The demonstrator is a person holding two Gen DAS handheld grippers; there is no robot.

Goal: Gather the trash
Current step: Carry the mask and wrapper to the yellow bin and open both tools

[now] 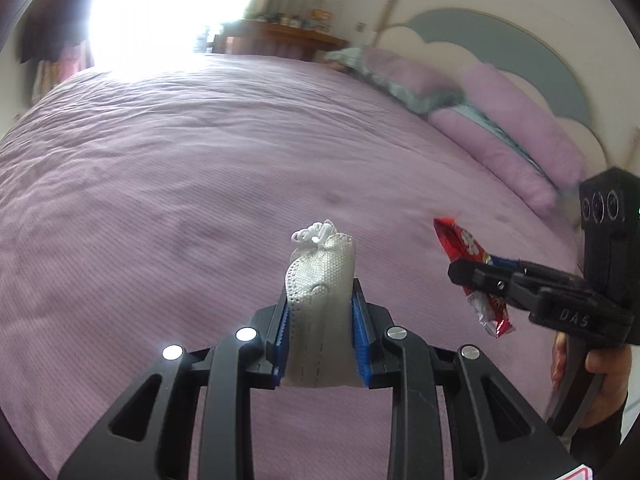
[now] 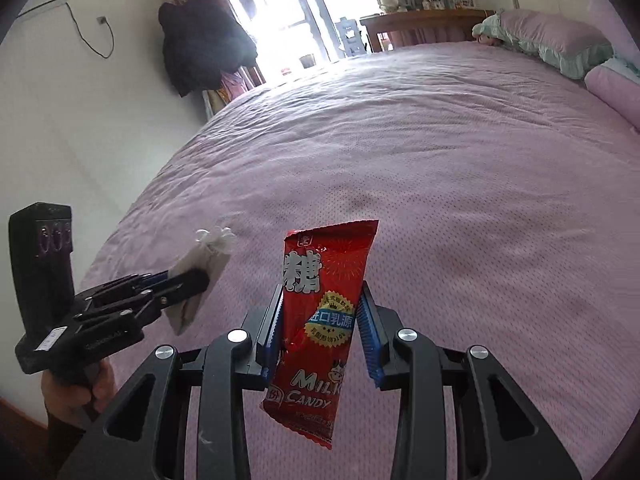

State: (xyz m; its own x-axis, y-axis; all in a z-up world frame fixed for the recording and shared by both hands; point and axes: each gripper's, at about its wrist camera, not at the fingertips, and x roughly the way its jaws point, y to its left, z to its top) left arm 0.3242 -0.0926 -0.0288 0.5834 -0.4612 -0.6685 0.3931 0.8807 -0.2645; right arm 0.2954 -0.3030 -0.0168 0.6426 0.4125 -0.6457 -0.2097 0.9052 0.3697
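- Step: both pickups look done, this is the carry phase. Each gripper has one piece of trash lifted off the wrinkled purple quilted bedspread [image 2: 440, 160].
- Left gripper [image 1: 320, 300]: clamped on a crumpled white face mask w/ curled ear loops [image 1: 320, 280], bottom centre of left wrist view. Blue pads [image 1: 360, 320] squeeze it from both sides; loops stick up past the tips. Same mask shows lower left in right wrist view [image 2: 196, 280].
- Right gripper [image 2: 320, 312]: clamped on a red foil milk candy wrapper [image 2: 320, 320], bottom centre of right wrist view. It stands roughly upright, top poking above the tips, tail hanging below. In left wrist view it's at the right edge [image 1: 476, 276], held above the cover.
- Containers: no bin, bag or basket visible in either view, so contents n/a.
- Next: prob. find a bin and swing both loads over its mouth before letting go. Wrapper is light and slick, mask is floppy, so keep the squeeze on till over the opening.
- Rest of bed: no other trash visible. Purple pillows [image 1: 520, 140] upper right.
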